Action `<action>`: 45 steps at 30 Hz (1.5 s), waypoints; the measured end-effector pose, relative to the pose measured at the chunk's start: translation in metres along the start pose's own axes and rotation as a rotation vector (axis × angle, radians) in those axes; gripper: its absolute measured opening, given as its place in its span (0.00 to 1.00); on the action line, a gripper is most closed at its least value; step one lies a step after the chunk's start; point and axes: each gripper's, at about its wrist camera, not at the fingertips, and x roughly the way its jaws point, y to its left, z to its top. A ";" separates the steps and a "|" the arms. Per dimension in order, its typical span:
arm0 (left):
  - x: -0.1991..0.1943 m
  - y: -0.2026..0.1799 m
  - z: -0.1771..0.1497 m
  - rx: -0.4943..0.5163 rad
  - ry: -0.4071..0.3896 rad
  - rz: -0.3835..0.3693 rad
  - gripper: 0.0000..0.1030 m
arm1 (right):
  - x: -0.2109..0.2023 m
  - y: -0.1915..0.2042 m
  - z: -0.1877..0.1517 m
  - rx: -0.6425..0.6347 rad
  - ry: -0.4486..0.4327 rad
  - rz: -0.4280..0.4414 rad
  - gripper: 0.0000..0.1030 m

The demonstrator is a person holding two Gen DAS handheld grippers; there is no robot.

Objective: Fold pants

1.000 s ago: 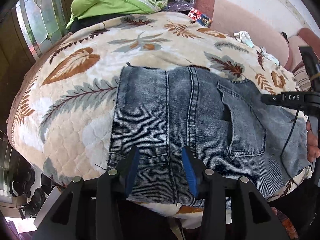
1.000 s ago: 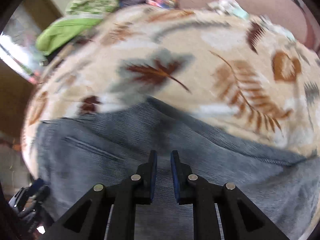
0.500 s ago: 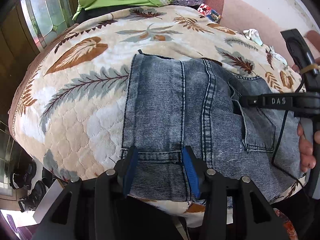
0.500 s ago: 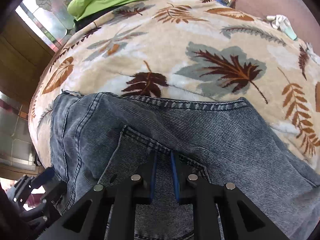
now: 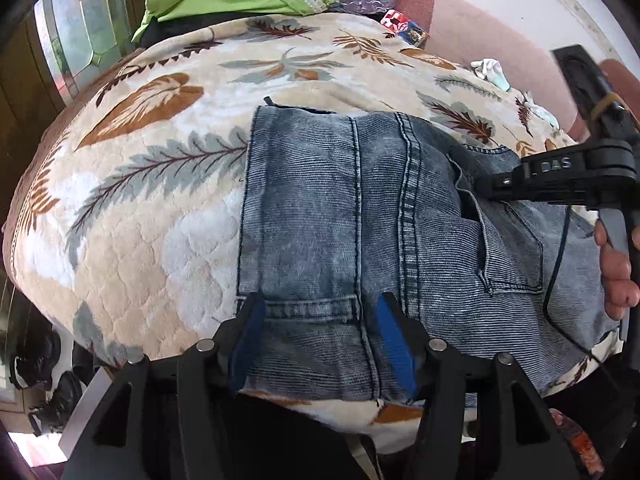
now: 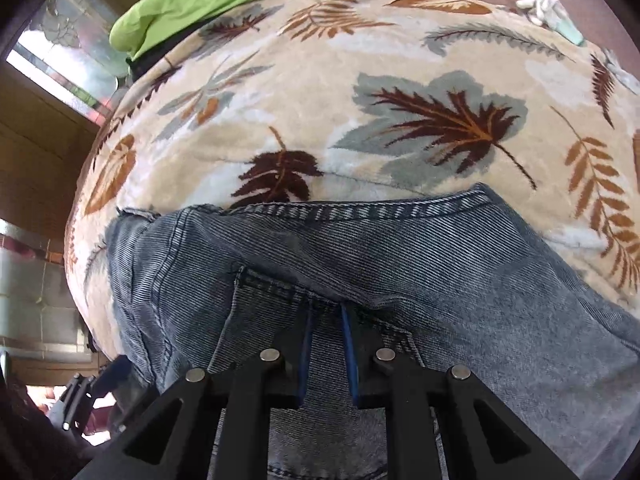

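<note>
Left jaws: we see the left gripper (image 5: 320, 340) spread wide, its blue pads on either side of a hemmed edge of the jeans (image 5: 360, 220), with nothing pinched between them.
Right jaws: the right gripper (image 6: 326, 344) has its pads drawn close together at the top edge of a back pocket (image 6: 304, 320); we cannot tell whether they pinch the denim or only rest on it.
Right gripper from the left: we see it reaching in from the right, its tip over the pocket opening, with the person's hand (image 5: 618, 272) on its handle.
Jeans: we find them lying folded and flat on the leaf-patterned blanket (image 5: 140, 200), towards the near right of the bed.
Seams: long stitched seams run from near to far across the denim.
Far side: a green bundle of cloth (image 5: 224, 0) sits at the far edge of the blanket, and a small pale cloth (image 5: 490, 70) lies far right.
Left: a patterned glass window (image 5: 80, 40) stands beside the bed.
</note>
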 end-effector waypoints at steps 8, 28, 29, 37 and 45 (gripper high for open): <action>-0.025 -0.014 0.012 -0.037 -0.053 0.016 0.72 | -0.063 -0.038 -0.027 0.029 -0.153 -0.038 0.17; 0.018 -0.091 -0.003 0.211 0.047 0.069 0.94 | -0.144 -0.214 -0.147 0.339 -0.147 -0.324 0.16; 0.019 -0.089 -0.002 0.207 0.047 0.058 0.96 | -0.144 -0.221 -0.150 0.355 -0.139 -0.337 0.16; 0.027 -0.096 -0.014 0.257 -0.017 0.085 1.00 | -0.110 -0.259 -0.167 0.424 -0.036 -0.394 0.17; 0.027 -0.094 -0.011 0.284 0.018 0.071 1.00 | -0.115 -0.260 -0.183 0.369 -0.087 -0.371 0.20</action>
